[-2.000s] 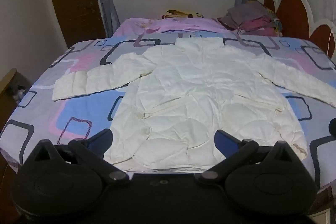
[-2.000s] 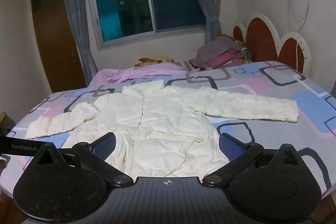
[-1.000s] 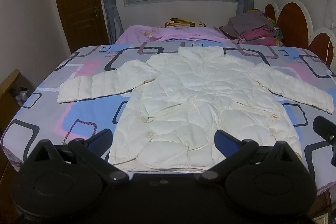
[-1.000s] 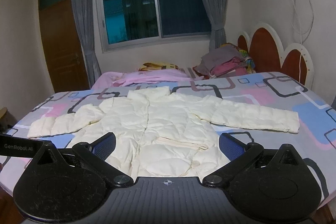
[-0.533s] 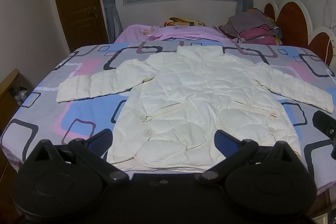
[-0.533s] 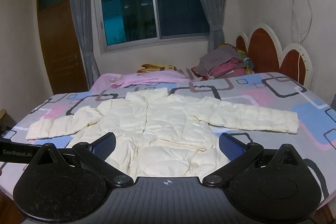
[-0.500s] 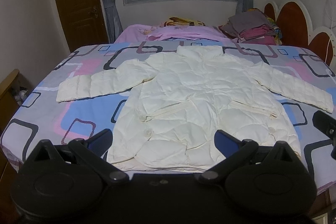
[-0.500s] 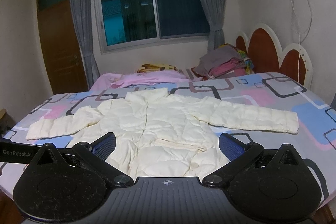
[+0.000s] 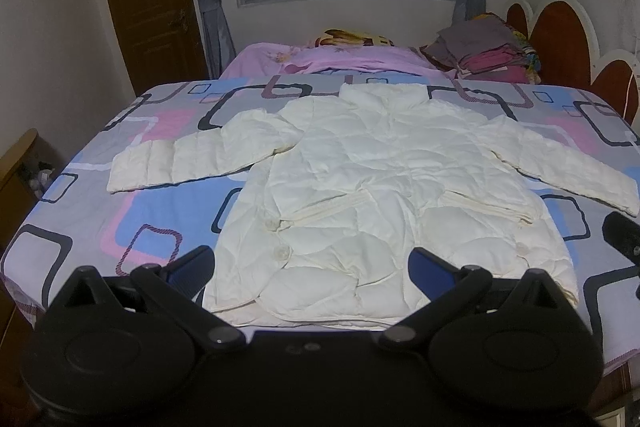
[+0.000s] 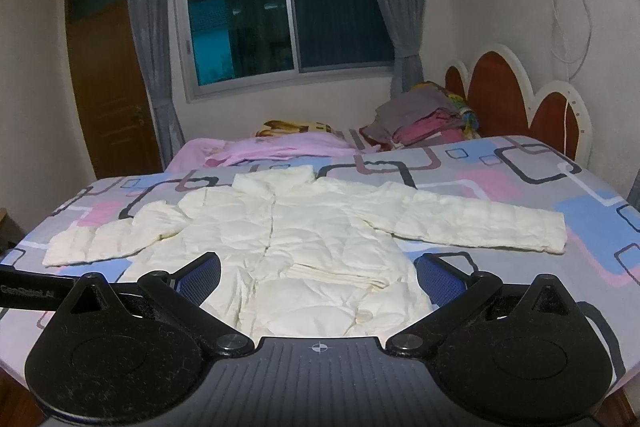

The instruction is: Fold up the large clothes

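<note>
A cream quilted jacket [image 9: 372, 187] lies flat on the bed, front up, collar toward the window and both sleeves spread out sideways. In the right wrist view the same jacket [image 10: 288, 243] fills the middle of the bed. My left gripper [image 9: 310, 267] hovers open above the jacket's hem at the near edge of the bed, holding nothing. My right gripper [image 10: 318, 273] is also open and empty, just short of the hem. Part of the right gripper [image 9: 622, 239] shows at the right edge of the left wrist view.
The bed [image 9: 120, 223] has a grey, blue and pink patterned sheet. A pink blanket [image 9: 320, 63] and a stack of folded clothes [image 9: 484, 55] lie at the far end near the red scalloped headboard [image 10: 504, 95]. A wooden door [image 10: 108, 87] stands left of the window.
Both cameras have tilted up and drawn back slightly from the jacket over the last two seconds. The jacket has not moved, and both grippers stay open.
</note>
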{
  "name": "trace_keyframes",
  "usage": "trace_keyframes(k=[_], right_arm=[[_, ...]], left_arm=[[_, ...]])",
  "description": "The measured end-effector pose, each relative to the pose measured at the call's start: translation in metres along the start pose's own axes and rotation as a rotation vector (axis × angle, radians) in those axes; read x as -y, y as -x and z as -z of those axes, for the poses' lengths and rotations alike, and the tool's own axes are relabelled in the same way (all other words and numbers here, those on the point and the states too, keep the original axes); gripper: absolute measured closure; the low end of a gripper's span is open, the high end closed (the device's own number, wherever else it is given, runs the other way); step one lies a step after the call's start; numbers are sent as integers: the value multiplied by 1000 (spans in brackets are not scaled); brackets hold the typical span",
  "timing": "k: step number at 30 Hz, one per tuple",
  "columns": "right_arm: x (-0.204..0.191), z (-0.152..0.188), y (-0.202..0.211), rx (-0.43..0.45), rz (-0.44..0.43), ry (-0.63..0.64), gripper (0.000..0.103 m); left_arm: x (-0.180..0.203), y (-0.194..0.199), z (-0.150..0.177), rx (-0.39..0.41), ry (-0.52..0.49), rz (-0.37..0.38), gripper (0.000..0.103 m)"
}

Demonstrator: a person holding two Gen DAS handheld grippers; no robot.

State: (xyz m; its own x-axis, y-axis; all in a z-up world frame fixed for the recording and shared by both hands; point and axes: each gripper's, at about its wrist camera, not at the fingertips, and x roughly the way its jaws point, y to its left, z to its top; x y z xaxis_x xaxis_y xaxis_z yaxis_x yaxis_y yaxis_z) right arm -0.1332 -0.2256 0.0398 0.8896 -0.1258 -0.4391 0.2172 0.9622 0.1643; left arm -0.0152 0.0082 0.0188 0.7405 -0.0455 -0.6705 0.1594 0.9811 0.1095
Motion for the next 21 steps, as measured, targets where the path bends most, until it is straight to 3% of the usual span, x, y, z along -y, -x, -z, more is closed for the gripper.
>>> trace_keyframes(k=[21], right_arm=[[9,-3,-26,-12,42,-18,0]], left_arm=[[0,-23,-6,-15,10,15,0]])
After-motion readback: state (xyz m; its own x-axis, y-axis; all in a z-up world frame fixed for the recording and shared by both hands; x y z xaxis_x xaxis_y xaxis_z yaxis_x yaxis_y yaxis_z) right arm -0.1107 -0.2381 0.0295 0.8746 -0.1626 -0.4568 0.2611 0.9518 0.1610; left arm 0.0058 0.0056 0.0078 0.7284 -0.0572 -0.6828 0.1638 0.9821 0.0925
